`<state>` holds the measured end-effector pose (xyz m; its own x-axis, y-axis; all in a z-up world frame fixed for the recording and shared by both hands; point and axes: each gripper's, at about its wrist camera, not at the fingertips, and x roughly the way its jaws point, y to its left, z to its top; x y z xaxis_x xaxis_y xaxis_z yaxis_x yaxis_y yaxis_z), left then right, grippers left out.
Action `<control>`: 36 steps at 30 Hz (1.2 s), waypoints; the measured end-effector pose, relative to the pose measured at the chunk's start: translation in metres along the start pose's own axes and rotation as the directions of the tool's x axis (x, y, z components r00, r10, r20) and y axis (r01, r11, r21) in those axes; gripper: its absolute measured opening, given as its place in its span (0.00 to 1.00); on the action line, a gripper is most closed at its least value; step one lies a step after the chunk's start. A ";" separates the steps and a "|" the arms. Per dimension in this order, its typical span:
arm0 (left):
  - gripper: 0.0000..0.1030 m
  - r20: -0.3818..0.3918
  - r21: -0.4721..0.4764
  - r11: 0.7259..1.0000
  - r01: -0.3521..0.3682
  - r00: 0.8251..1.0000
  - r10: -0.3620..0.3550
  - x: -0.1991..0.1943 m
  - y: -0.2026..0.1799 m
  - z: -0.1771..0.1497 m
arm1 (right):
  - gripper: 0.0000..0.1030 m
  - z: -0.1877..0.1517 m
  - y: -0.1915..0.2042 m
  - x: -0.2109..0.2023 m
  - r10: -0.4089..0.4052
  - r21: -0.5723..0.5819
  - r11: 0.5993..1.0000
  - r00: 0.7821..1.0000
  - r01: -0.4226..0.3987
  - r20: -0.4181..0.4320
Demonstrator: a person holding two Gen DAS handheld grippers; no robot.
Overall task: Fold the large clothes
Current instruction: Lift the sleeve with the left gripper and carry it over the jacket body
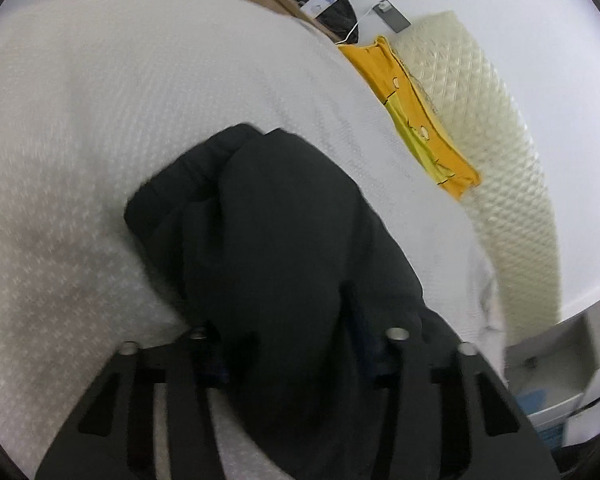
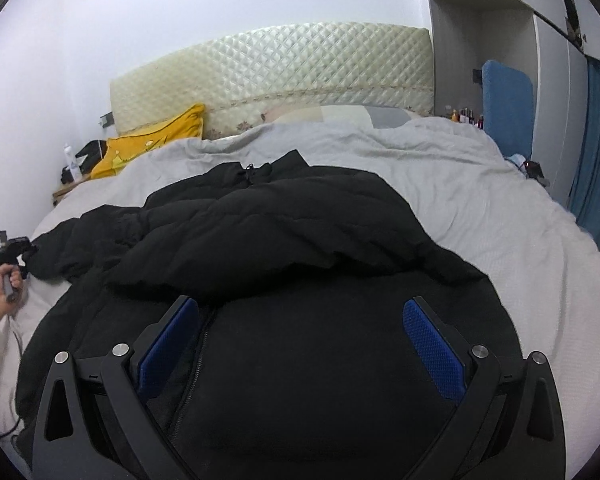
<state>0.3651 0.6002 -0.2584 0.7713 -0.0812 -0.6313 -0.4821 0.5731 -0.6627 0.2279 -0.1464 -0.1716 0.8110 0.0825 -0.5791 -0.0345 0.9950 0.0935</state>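
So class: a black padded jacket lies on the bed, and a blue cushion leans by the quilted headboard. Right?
Not quite. The cushion by the quilted headboard is yellow, as the right wrist view shows. The black padded jacket does lie on the bed.

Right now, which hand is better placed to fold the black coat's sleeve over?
Probably the left. The left gripper has the jacket sleeve bunched between its fingers, while the right gripper hangs open over the jacket's body, gripping nothing.
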 end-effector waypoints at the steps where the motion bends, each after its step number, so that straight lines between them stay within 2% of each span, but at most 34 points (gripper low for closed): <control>1: 0.28 0.013 0.016 1.000 -0.025 1.000 0.025 -0.004 -0.007 -0.001 | 1.00 0.000 -0.002 -0.001 0.005 0.008 1.000 1.000 -0.005 0.001; 3: 0.14 0.023 0.042 0.997 -0.064 0.998 0.063 -0.010 -0.017 -0.002 | 1.00 0.001 -0.007 -0.004 0.006 0.024 1.000 1.000 -0.006 0.006; 5: 0.09 0.041 0.074 0.992 -0.100 0.994 0.097 -0.023 -0.031 -0.002 | 1.00 0.002 -0.012 -0.008 0.016 0.050 0.999 1.000 -0.016 0.011; 9: 0.06 0.075 0.118 0.983 -0.142 0.988 0.134 -0.045 -0.054 0.002 | 1.00 0.005 -0.019 -0.015 0.023 0.073 0.997 0.999 -0.025 0.028; 15: 0.06 0.150 0.197 0.965 -0.171 0.978 0.143 -0.088 -0.097 0.007 | 1.00 0.012 -0.029 -0.027 0.057 0.101 0.993 0.997 -0.062 0.054; 21: 0.05 0.205 0.309 0.938 -0.159 0.974 0.098 -0.130 -0.168 -0.002 | 1.00 0.016 -0.033 -0.045 0.076 0.083 0.993 0.992 -0.085 0.105; 24: 0.05 0.228 0.385 0.909 -0.158 0.971 0.072 -0.149 -0.211 -0.014 | 1.00 0.018 -0.039 -0.055 0.086 0.089 0.991 0.987 -0.099 0.136; 28: 0.05 0.215 0.439 0.893 -0.098 0.977 0.002 -0.168 -0.262 -0.036 | 1.00 0.021 -0.049 -0.064 0.105 0.098 0.988 0.980 -0.123 0.168; 33: 0.05 0.214 0.499 0.865 -0.051 0.975 -0.066 -0.187 -0.316 -0.067 | 1.00 0.024 -0.063 -0.069 0.122 0.095 0.985 0.976 -0.141 0.179; 36: 0.05 0.200 0.542 0.840 -0.027 0.975 -0.098 -0.195 -0.350 -0.089 | 1.00 0.025 -0.068 -0.075 0.119 0.082 0.987 0.974 -0.137 0.191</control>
<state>0.3467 0.3433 0.0608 0.8822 0.0276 -0.4701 -0.2003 0.9255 -0.3215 0.1840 -0.2215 -0.1137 0.8977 0.1885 -0.3984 -0.0972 0.9663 0.2382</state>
